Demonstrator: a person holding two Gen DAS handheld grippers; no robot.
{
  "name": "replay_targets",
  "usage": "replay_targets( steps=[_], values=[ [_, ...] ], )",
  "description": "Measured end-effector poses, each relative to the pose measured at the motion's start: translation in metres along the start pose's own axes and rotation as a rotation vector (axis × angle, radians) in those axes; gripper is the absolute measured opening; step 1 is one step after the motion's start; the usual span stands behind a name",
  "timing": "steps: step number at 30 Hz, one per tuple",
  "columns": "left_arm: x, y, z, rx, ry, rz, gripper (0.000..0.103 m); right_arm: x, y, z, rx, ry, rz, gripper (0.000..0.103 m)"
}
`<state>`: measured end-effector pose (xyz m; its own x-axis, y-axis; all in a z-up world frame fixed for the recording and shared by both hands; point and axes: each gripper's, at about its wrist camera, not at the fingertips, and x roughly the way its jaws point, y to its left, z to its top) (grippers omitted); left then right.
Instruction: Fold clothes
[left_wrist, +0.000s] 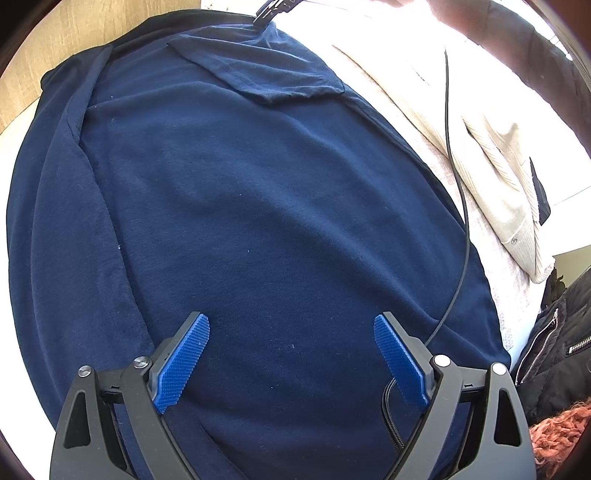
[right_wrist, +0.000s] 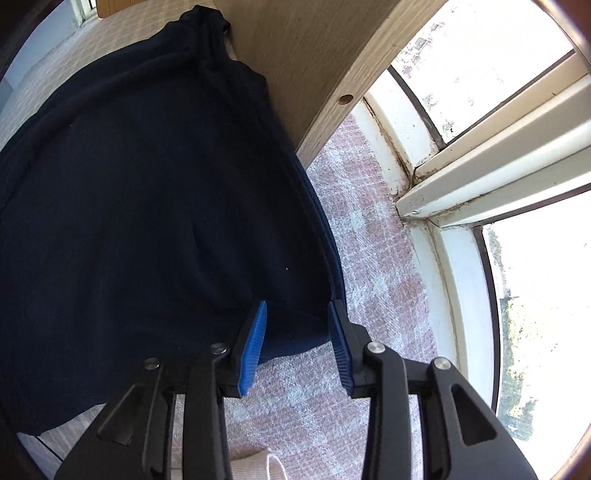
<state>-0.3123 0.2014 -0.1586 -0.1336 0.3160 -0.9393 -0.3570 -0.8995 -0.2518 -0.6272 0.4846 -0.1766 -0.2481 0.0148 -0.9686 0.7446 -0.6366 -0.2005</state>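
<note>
Hovering over the navy T-shirt (left_wrist: 258, 206), the left gripper (left_wrist: 291, 354) has its jaws spread wide with nothing between them, the blue pads clear of the cloth below. The shirt lies spread flat on a checked bed cover (right_wrist: 373, 266), one sleeve (left_wrist: 258, 74) already turned inward across the body, probably so the sides can be squared before folding. In the right wrist view, the right gripper (right_wrist: 297, 343) points steeply down at the shirt's near corner (right_wrist: 295, 332); the jaws are part open, the corner lying between the pads without visible pressure, so judged not gripped. Beside the shirt's right edge a black cable (left_wrist: 458, 184) trails over the cover. Further right sit a beige ribbed cardigan (left_wrist: 498, 177) and a black zipped jacket (left_wrist: 554, 343), likely waiting. Beyond the shirt's far edge stands a wooden board (right_wrist: 314, 55), then a window frame (right_wrist: 461, 177).
</note>
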Motion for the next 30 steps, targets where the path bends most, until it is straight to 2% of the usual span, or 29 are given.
replay_targets(
  steps=[1, 3, 4, 6, 8, 9, 12, 16, 23, 24, 26, 30],
  values=[
    [0.000, 0.001, 0.000, -0.001, -0.001, -0.001, 0.090, 0.002, -0.003, 0.000, 0.011, 0.003, 0.006, 0.043],
    [-0.001, 0.001, -0.001, -0.002, -0.003, -0.003, 0.090, 0.006, -0.020, -0.002, 0.094, 0.030, 0.056, 0.042],
    [-0.001, 0.001, -0.001, -0.001, -0.002, -0.001, 0.090, 0.006, -0.027, -0.003, 0.127, 0.035, 0.048, 0.041],
    [-0.001, 0.000, -0.002, 0.001, -0.001, 0.003, 0.090, -0.001, -0.033, -0.004, 0.145, 0.012, 0.009, 0.036],
    [-0.001, 0.000, -0.002, 0.004, 0.000, 0.005, 0.092, -0.014, -0.031, -0.004, 0.157, -0.042, 0.056, 0.036],
    [-0.001, 0.000, -0.002, 0.005, 0.001, 0.005, 0.092, -0.019, -0.027, -0.003, 0.142, -0.063, 0.070, 0.036],
    [-0.001, 0.000, -0.002, 0.007, 0.005, 0.002, 0.093, -0.024, -0.002, 0.001, -0.023, -0.067, 0.074, 0.036],
    [-0.001, 0.001, -0.003, 0.007, 0.005, -0.001, 0.093, -0.011, 0.010, 0.010, -0.060, -0.038, 0.114, 0.036],
    [-0.002, 0.000, -0.006, 0.012, 0.004, -0.003, 0.096, 0.000, 0.017, 0.019, -0.120, 0.001, 0.102, 0.036],
    [-0.002, 0.000, -0.006, 0.015, 0.004, -0.002, 0.097, 0.000, 0.017, 0.020, -0.129, 0.007, 0.109, 0.034],
    [-0.001, -0.001, -0.007, 0.023, 0.007, 0.001, 0.097, 0.000, 0.021, 0.023, -0.157, 0.025, 0.137, 0.016],
    [-0.001, -0.003, -0.007, 0.025, 0.007, 0.000, 0.097, -0.001, 0.029, 0.029, -0.219, 0.067, 0.149, 0.011]
  ],
)
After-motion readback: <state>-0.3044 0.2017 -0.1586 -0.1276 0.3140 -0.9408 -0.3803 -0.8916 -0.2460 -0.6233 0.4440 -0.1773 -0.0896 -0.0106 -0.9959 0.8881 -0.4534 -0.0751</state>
